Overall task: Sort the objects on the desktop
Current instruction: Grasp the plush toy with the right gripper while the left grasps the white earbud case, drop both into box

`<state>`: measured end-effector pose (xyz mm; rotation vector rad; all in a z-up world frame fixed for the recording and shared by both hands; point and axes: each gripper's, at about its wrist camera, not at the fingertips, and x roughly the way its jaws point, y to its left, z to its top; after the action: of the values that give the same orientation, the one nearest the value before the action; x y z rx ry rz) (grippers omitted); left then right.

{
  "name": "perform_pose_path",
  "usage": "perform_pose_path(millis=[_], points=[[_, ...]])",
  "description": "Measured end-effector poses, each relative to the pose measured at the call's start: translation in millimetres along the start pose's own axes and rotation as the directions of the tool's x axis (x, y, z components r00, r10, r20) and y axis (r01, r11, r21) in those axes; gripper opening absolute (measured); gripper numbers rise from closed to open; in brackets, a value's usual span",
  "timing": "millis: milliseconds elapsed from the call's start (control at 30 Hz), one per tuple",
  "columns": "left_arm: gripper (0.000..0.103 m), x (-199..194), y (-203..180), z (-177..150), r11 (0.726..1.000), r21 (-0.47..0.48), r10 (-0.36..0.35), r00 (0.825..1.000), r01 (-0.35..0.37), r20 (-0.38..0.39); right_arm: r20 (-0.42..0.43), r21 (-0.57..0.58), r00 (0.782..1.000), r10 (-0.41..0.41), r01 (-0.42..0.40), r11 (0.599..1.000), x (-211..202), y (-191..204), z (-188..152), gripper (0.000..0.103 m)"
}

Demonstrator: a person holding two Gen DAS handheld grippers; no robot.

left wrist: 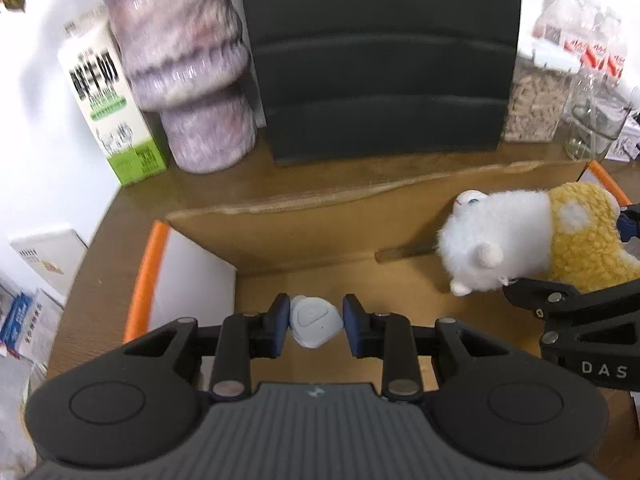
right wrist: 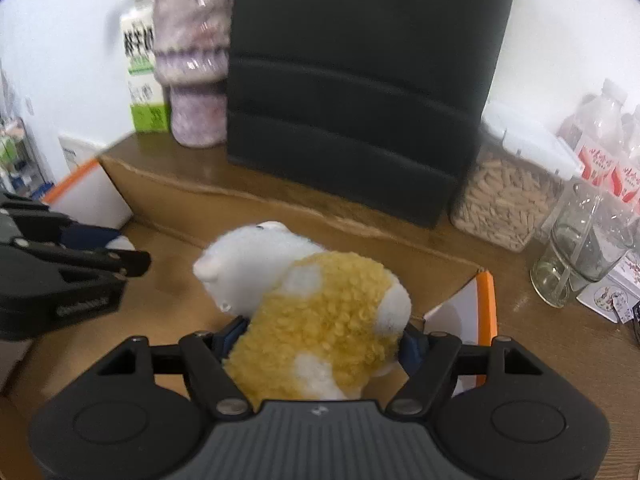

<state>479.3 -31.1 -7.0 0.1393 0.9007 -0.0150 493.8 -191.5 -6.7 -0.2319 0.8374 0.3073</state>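
Left gripper (left wrist: pixel 316 322) clamps white case (left wrist: pixel 315 321); right gripper (right wrist: pixel 320 344) clamps plush toy (right wrist: pixel 316 320)

We think this is a desk in a home or small office, because we see a brown desk (left wrist: pixel 120 216), a black chair back (left wrist: pixel 380 56), a milk carton (left wrist: pixel 112 108), a vase (left wrist: pixel 188 68) and water bottles (right wrist: pixel 604 140).
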Motion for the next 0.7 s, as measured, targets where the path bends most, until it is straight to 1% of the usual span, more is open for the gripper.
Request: perform_pose_path(millis=[67, 100, 133, 167, 200, 233, 333, 367, 400, 433, 467, 567, 700], points=[[0.031, 1, 4, 2, 1.000, -0.021, -0.015, 1.000, 0.015, -0.006, -0.037, 0.016, 0.999, -0.009, 0.009, 1.000, 7, -3, 1, 0.078], [0.037, 0, 4, 3, 1.000, -0.013, -0.011, 1.000, 0.011, 0.000, -0.037, 0.021, 0.999, -0.006, 0.007, 1.000, 6, -4, 1, 0.085], [0.045, -1, 4, 3, 1.000, -0.004, -0.003, 1.000, 0.003, 0.005, -0.031, 0.021, 1.000, -0.004, 0.005, 1.000, 4, -5, 1, 0.094], [0.062, -2, 4, 4, 1.000, -0.003, 0.003, 1.000, -0.003, 0.012, -0.024, 0.021, 1.000, -0.012, 0.012, 1.000, 2, -5, 1, 0.098], [0.074, -5, 5, 5, 1.000, -0.005, 0.005, 1.000, -0.005, 0.025, -0.020, 0.022, 1.000, -0.024, 0.024, 0.999, -1, -6, 0, 0.102], [0.078, -9, 6, 5, 1.000, -0.007, 0.004, 0.999, -0.003, 0.037, -0.018, 0.025, 0.999, -0.032, 0.032, 0.999, -4, -7, 0, 0.102], [0.080, -24, 11, 5, 1.000, -0.016, -0.010, 0.997, 0.011, 0.073, 0.001, 0.045, 1.000, -0.019, 0.019, 0.999, -19, -12, -2, 0.102], [0.084, -32, 13, 4, 0.999, -0.023, -0.020, 0.996, 0.022, 0.089, 0.012, 0.054, 1.000, -0.014, 0.013, 0.998, -26, -14, -3, 0.102], [0.094, -39, 15, 3, 0.999, -0.031, -0.028, 0.994, 0.031, 0.102, 0.027, 0.063, 1.000, -0.006, 0.004, 0.998, -34, -15, -5, 0.102], [0.099, -47, 17, 1, 0.998, -0.041, -0.032, 0.993, 0.037, 0.115, 0.048, 0.073, 0.999, 0.003, -0.006, 0.997, -44, -16, -8, 0.102], [0.101, -58, 20, -2, 0.998, -0.047, -0.041, 0.990, 0.048, 0.136, 0.066, 0.080, 0.998, 0.009, -0.014, 0.997, -54, -17, -11, 0.102], [0.103, -91, 28, -12, 0.996, -0.049, -0.060, 0.979, 0.071, 0.197, 0.130, 0.087, 0.991, 0.024, -0.035, 0.996, -92, -18, -25, 0.102], [0.103, -137, 39, -38, 0.997, -0.042, -0.049, 0.963, 0.062, 0.266, 0.211, 0.078, 0.977, 0.035, -0.053, 0.996, -147, -16, -54, 0.103]])
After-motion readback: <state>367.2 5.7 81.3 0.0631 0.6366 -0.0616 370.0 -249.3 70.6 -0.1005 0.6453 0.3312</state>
